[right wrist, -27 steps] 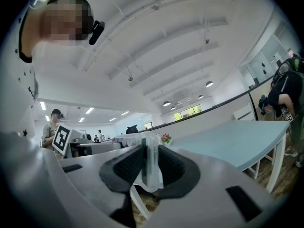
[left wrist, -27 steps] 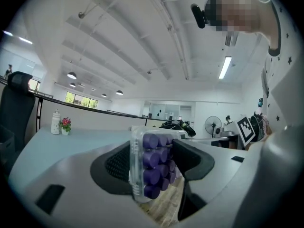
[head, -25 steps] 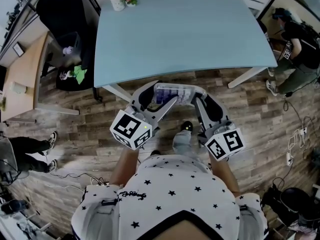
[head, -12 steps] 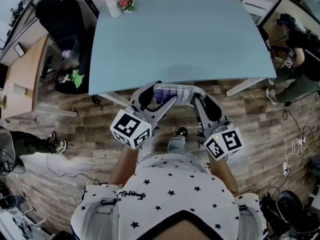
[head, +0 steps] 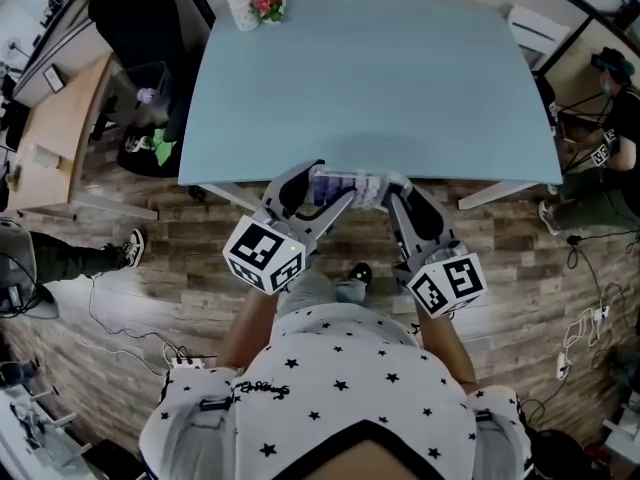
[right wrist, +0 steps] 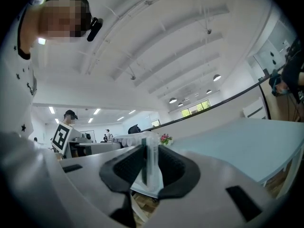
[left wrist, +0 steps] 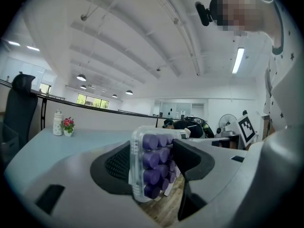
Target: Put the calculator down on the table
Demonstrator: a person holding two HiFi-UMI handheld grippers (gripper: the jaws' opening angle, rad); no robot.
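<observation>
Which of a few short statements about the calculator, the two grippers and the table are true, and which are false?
1. The left gripper and the right gripper both clamp the calculator. True.
2. The calculator lies on the table. False: it is held in the air at the near edge, over the wooden floor.
3. The calculator's keys are purple. True.
4. The flowers stand at the table's near edge. False: they stand at its far left corner.

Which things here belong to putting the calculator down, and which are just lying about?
Job in hand: calculator, gripped by the left gripper and right gripper; blue table.
Lying about: white bottle, flowers, black chair.
</observation>
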